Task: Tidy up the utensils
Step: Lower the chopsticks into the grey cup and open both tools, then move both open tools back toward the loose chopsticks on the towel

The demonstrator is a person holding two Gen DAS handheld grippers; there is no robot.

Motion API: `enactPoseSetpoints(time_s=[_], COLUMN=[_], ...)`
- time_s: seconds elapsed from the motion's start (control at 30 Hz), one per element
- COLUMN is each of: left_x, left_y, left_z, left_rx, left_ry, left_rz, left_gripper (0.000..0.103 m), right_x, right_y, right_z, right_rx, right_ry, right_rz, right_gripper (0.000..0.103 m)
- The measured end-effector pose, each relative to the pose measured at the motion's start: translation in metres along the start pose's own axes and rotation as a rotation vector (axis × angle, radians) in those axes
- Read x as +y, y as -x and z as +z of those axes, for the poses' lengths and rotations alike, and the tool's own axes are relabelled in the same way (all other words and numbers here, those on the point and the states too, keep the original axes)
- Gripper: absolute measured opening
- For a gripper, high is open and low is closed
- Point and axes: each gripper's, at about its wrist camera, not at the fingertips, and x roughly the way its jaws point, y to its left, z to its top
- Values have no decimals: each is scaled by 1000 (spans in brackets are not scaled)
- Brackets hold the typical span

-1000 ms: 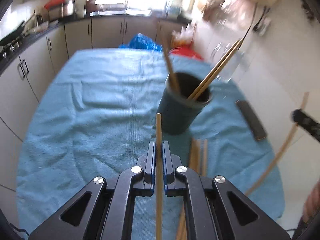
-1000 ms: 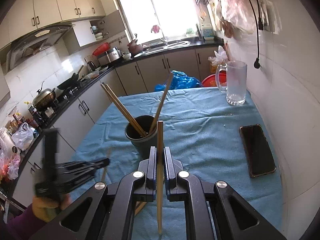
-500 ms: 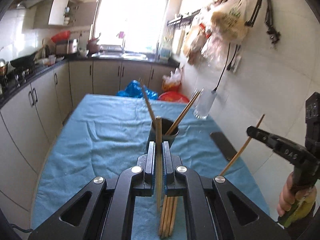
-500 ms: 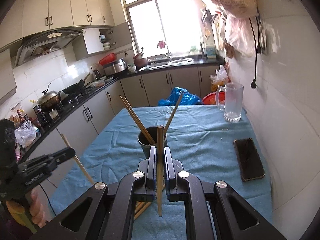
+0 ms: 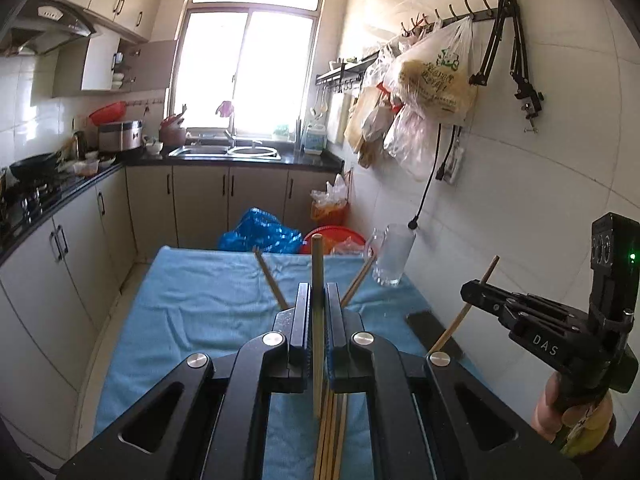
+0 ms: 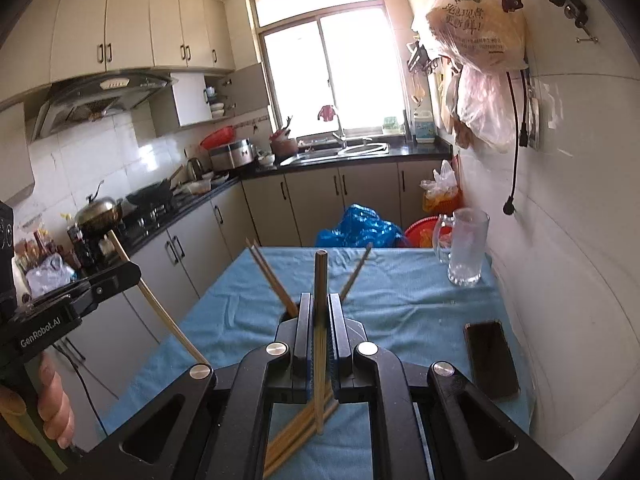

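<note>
My left gripper (image 5: 317, 304) is shut on a wooden chopstick (image 5: 317, 264) that stands upright between its fingers; it also shows at the left of the right wrist view (image 6: 132, 270). My right gripper (image 6: 320, 312) is shut on another upright chopstick (image 6: 320, 276); it also shows at the right of the left wrist view (image 5: 470, 290). The dark cup is mostly hidden behind the fingers; chopsticks (image 6: 268, 276) lean out of it. Several loose chopsticks (image 6: 296, 424) lie on the blue cloth (image 6: 404, 292) below the grippers.
A glass mug (image 6: 466, 246) stands at the table's far right. A black phone (image 6: 490, 356) lies at the right edge by the tiled wall. Counters and cabinets run along the left. Plastic bags (image 5: 432, 80) hang on the right wall.
Both grippers have risen and tilted up, each still holding its chopstick. The cup has dropped behind the fingers and more of the kitchen shows.
</note>
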Motion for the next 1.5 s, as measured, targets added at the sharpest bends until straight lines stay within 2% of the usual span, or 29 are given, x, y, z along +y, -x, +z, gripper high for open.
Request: enactPoseSetpoints(time_s=[0.23,0.4,0.47,0.63,0.8,0.9,0.97,1.03,1.07,1.1,1.23,1.37,1.5], left_x=[-9,-9,-9,0,10,12,14,16,17,18,21,27,32], left_y=[-40,-84,-104,-167,-194,-201,-202,-199,-195,-191,-174,-146,-114], left_z=[45,70,71,50,35,35,37,40,42,43,45,42,31], left_rx=[-23,7,42,198,245,238,235,217,203,191,172,149,131], left_ry=[-18,-15,-24,-18,6,5,-1,1,3,4,1,20,47], left_rz=[22,30,26,30,26,29,25,23,24,26,40,53,50], left_gripper=[5,5,5,5,5,7,14,35,37,40,42,47,53], right_x=[5,17,20,5,-21,-36,-44,-48,-51,-54,-60,-63,-62], right_y=[-18,-46,-67,-120,-166,-188,-202,-210,-213,-216,-210,-188,-157], right_z=[49,69,71,61,51,49,50,50,51,51,54,57,57], right_rx=[-96,-148,-125,-11,82,123,143,155,160,164,138,101,78], right_ry=[-28,13,26,-19,-87,-123,-156,-190,-210,-227,-247,-259,-247], right_rz=[33,-8,-24,-17,-15,-15,-1,17,26,34,35,35,14], right_gripper=[7,7,7,7,7,7,8,8,8,10,30,36,49])
